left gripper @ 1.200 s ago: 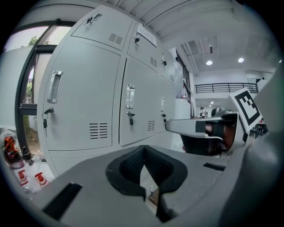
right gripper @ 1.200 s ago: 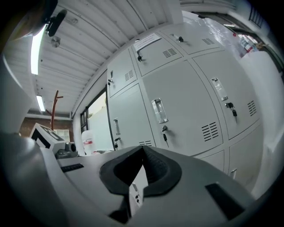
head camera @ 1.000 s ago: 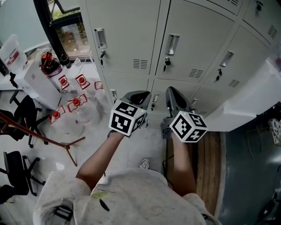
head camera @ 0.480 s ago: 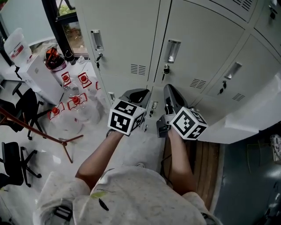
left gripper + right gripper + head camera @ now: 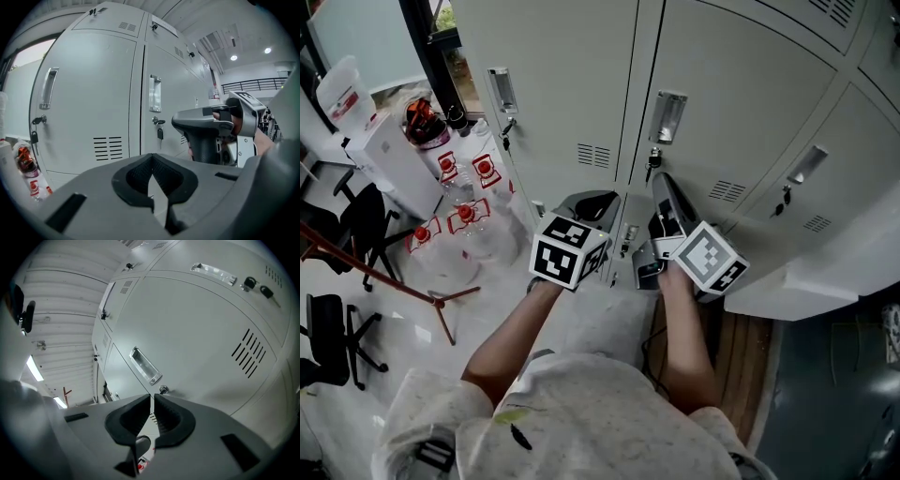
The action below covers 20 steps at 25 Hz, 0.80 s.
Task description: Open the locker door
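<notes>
Facing a bank of grey lockers, the person holds both grippers low in front of the shut doors. The left gripper [image 5: 592, 201] has its jaws pressed together with nothing between them, and it points roughly at the seam left of the middle door. The right gripper [image 5: 663, 186] is rolled onto its side. Its jaws are closed to a hairline slit and hold nothing.

The locker door [image 5: 731, 103] in the middle of the bank is closed. Its metal handle [image 5: 667, 114] sits near the door's left edge. A key [image 5: 653, 161] hangs in the lock just under the handle, between the handle and the right gripper's tip below it. The tip is near the door, and no view shows it touching.

The door to the left has its own handle [image 5: 499, 87], with a key under it. At the lower right edge of the bank a pale panel [image 5: 825, 272] juts out toward the person, close beside the right gripper's marker cube. A strip of wooden boards [image 5: 741, 347] lies on the floor below it.

By the bank's left corner, clear bottles with red labels [image 5: 461, 217] crowd the floor beside a white box [image 5: 389, 159]. Farther left stand black chairs [image 5: 358, 230] and a reddish stand [image 5: 441, 300] with splayed legs.
</notes>
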Tool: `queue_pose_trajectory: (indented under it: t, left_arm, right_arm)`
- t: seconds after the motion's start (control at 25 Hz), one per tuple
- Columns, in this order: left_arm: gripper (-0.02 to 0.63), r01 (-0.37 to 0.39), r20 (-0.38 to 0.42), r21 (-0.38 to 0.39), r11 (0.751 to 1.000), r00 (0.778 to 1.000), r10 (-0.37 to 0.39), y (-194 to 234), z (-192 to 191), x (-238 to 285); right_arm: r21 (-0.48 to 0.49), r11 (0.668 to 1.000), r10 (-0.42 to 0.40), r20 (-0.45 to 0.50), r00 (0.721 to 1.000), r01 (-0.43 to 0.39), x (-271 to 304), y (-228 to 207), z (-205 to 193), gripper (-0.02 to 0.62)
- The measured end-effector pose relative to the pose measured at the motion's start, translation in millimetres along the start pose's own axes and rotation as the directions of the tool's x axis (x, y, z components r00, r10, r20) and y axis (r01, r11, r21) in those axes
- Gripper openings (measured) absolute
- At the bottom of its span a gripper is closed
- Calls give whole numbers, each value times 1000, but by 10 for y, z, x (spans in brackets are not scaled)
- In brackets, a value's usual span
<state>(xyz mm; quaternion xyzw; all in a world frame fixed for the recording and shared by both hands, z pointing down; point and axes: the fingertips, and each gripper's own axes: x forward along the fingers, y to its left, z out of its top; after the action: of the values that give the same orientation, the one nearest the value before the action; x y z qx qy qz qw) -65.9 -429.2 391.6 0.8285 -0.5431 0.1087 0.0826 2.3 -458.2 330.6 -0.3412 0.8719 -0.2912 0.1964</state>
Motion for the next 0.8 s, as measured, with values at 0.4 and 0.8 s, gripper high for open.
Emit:
queue_pose_trajectory:
  t: [0.4, 0.8]
  left_arm:
    - [6, -16, -13, -2, 1000, 1000, 16, 90, -36, 134]
    - [6, -31, -9, -19, 999, 999, 31, 219, -54, 241]
  right_arm:
    - [89, 995, 43, 7, 999, -44, 165, -82, 44, 72]
    - [254, 967, 22, -6, 1000, -20, 337, -236, 13, 129]
